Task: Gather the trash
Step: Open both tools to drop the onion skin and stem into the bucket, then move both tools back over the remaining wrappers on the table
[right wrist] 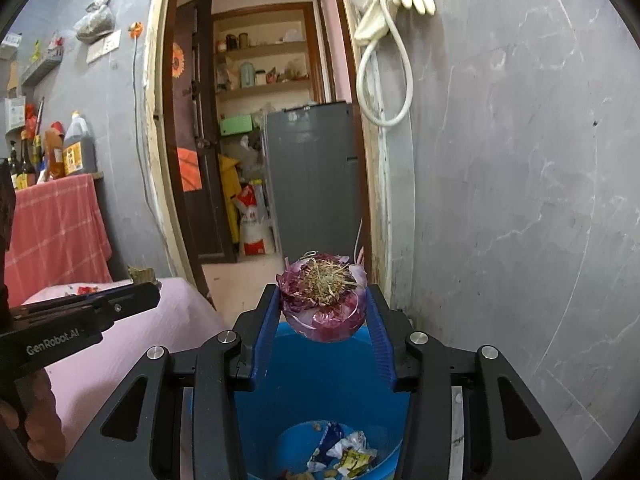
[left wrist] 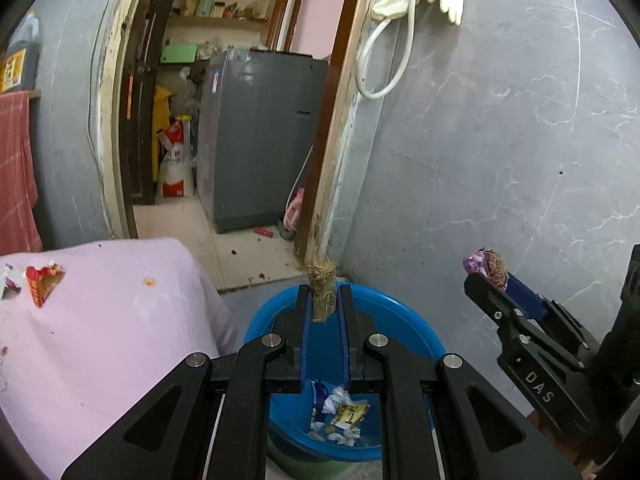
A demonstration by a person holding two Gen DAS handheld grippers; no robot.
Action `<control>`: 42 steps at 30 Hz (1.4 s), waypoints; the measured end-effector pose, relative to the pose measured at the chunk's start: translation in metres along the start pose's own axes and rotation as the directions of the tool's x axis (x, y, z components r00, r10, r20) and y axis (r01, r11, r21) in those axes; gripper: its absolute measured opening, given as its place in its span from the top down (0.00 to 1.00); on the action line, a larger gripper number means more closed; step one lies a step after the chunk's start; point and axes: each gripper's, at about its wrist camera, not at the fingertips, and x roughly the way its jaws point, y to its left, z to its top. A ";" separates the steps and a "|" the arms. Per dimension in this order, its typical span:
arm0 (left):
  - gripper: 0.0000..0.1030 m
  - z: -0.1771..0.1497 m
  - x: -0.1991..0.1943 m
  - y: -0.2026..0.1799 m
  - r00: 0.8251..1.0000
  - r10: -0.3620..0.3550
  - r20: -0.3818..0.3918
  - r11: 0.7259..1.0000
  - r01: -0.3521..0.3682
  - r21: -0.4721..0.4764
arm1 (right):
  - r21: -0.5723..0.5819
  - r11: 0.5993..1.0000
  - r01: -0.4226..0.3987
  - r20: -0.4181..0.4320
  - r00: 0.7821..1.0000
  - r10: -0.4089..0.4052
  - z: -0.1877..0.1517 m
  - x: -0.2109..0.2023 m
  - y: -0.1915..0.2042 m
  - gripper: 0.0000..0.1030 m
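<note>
I am holding both grippers over the blue bucket, which is standing on the floor just beside the pink-covered table, so that whatever I let go should fall straight inside. My left gripper is pinching a stubby brown stalk piece between its narrow fingers, upright, with its top poking above the tips; the bucket's opening is lying directly beneath it. My right gripper is gripping a purple onion end, root tuft facing the camera, with its fingers spread wider to fit the bulb, and it too is hanging above the bucket. Crumpled wrappers are already lying at the bottom, so I am judging the collection to be well under way. A red wrapper and a few crumbs are waiting on the table, well apart from the bucket, so more trips look necessary. Next I would be opening both grips; the onion piece could bounce off the rim if I am off-centre.
</note>
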 end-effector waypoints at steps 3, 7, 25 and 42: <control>0.91 -0.001 0.006 0.002 1.000 -0.003 -0.023 1.000 0.003 -0.008 | 0.004 1.000 -0.003 -0.020 1.000 0.003 -0.001 0.007 0.000 0.59; 0.91 -0.002 0.011 0.003 0.999 -0.008 -0.049 1.000 0.008 -0.019 | 0.012 1.000 -0.001 -0.039 0.999 0.001 -0.004 0.013 -0.001 0.59; 0.62 0.000 0.005 0.024 0.999 0.021 -0.050 0.995 -0.026 -0.098 | 0.040 0.999 -0.012 -0.028 1.000 0.013 -0.003 0.014 -0.004 0.50; 0.05 0.014 -0.093 0.071 0.961 0.218 0.172 0.971 -0.197 -0.132 | 0.010 0.997 -0.076 0.146 0.986 0.074 0.040 -0.041 0.036 0.00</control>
